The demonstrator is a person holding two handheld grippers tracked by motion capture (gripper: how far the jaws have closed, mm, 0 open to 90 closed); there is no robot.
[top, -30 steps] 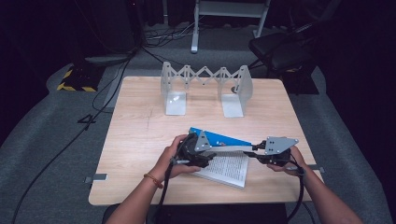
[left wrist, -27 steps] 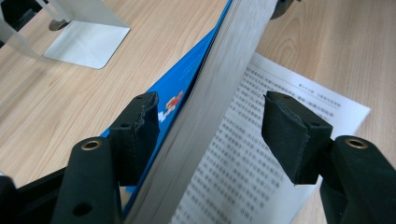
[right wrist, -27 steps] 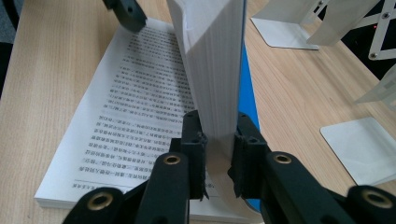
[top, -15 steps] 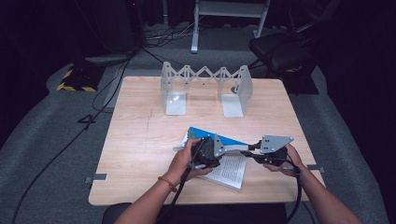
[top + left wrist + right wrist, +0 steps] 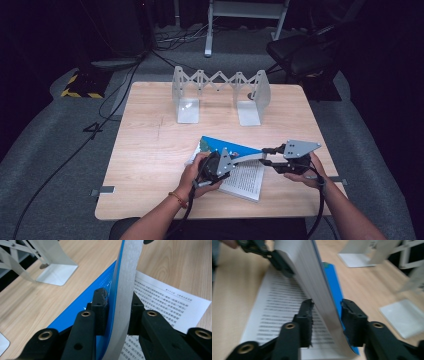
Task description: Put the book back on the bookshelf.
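Now left fingers (image 5: 100, 305) clamped on book (image 5: 122, 290)

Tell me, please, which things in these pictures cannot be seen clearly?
- Printed text on the open page: left gripper view, too small to read; right gripper view, blurred.
- Blue cover: its picture is too small in the high view.
- Expanding metal bookend: cut by the top edge, left gripper view.
- Right tool: blur hides whether its pads touch the lifted pages.

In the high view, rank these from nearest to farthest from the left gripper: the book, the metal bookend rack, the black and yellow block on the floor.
1. Book: clamped in the left gripper.
2. Bookend rack: far side of table.
3. Black and yellow block: floor, far left.
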